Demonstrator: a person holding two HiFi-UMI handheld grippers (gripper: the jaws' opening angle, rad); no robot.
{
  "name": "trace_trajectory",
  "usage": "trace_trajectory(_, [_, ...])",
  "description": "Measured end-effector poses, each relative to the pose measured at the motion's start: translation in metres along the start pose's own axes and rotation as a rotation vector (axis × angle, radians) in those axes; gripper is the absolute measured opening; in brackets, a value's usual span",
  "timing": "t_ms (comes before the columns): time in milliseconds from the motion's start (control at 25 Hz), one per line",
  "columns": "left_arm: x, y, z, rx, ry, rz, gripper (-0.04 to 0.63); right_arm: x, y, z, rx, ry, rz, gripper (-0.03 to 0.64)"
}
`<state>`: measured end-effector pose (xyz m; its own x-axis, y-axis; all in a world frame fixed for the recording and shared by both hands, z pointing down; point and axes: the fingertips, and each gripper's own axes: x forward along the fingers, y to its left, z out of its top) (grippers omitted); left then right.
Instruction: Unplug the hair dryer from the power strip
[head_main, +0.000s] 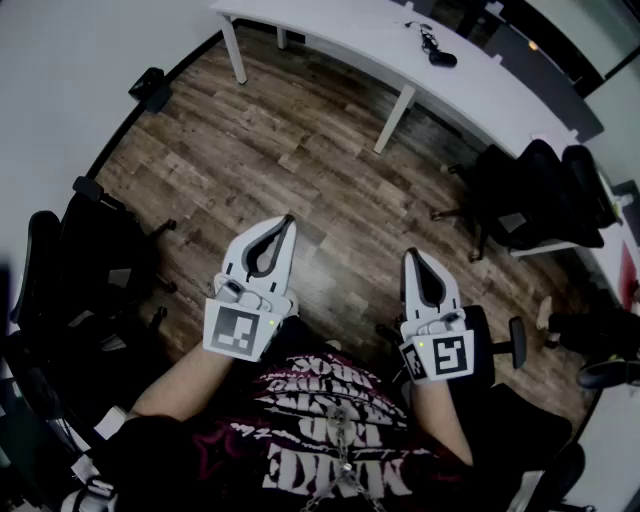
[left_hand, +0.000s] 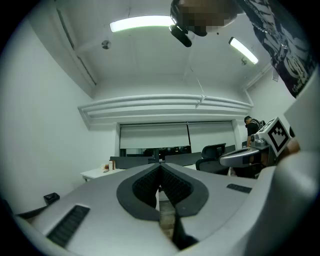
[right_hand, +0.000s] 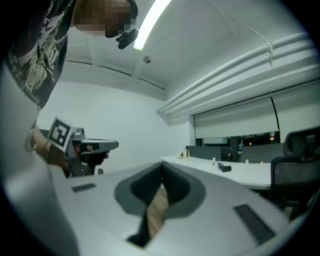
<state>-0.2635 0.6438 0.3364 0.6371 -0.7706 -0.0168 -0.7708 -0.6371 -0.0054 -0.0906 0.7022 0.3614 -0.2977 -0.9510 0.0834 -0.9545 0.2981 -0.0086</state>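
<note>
No hair dryer or power strip is recognisable in any view. In the head view, my left gripper (head_main: 285, 222) and right gripper (head_main: 412, 255) are held level side by side in front of the person's body, above the wooden floor. Both are shut with nothing between the jaws. The left gripper view shows the left gripper (left_hand: 160, 166) with its dark pads meeting at the tip, and the right gripper (left_hand: 240, 157) beside it. In the right gripper view the right gripper (right_hand: 162, 167) is shut too, with the left gripper (right_hand: 95, 146) off to its left. A small black object with a cable (head_main: 440, 57) lies on the far table; I cannot tell what it is.
A long white table (head_main: 400, 50) runs across the far side on white legs. Black office chairs stand at the left (head_main: 90, 250), at the right (head_main: 530, 195) and close behind the right hand (head_main: 505, 350). A small black box (head_main: 150, 88) sits by the left wall.
</note>
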Motion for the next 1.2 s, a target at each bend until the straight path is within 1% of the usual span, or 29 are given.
trace_trajectory(240, [0.02, 0.028, -0.001, 0.004, -0.004, -0.029, 0.028, 0.038, 0.005, 0.006, 0.003, -0.002, -0.006, 0.034])
trace_trajectory(560, [0.038, 0.065, 0.0, -0.002, -0.027, -0.075, 0.028, 0.072, 0.014, 0.013, -0.003, -0.015, -0.06, 0.034])
trace_trajectory(720, [0.041, 0.074, -0.004, -0.018, -0.026, -0.104, 0.028, 0.079, 0.02, 0.014, -0.01, -0.007, -0.086, 0.034])
trace_trajectory(920, [0.046, 0.083, -0.009, -0.053, -0.024, -0.107, 0.028, 0.082, 0.021, 0.009, -0.011, 0.022, -0.097, 0.034])
trace_trajectory(1200, [0.05, 0.09, -0.011, -0.057, -0.021, -0.091, 0.028, 0.084, 0.018, 0.012, 0.002, 0.021, -0.099, 0.034])
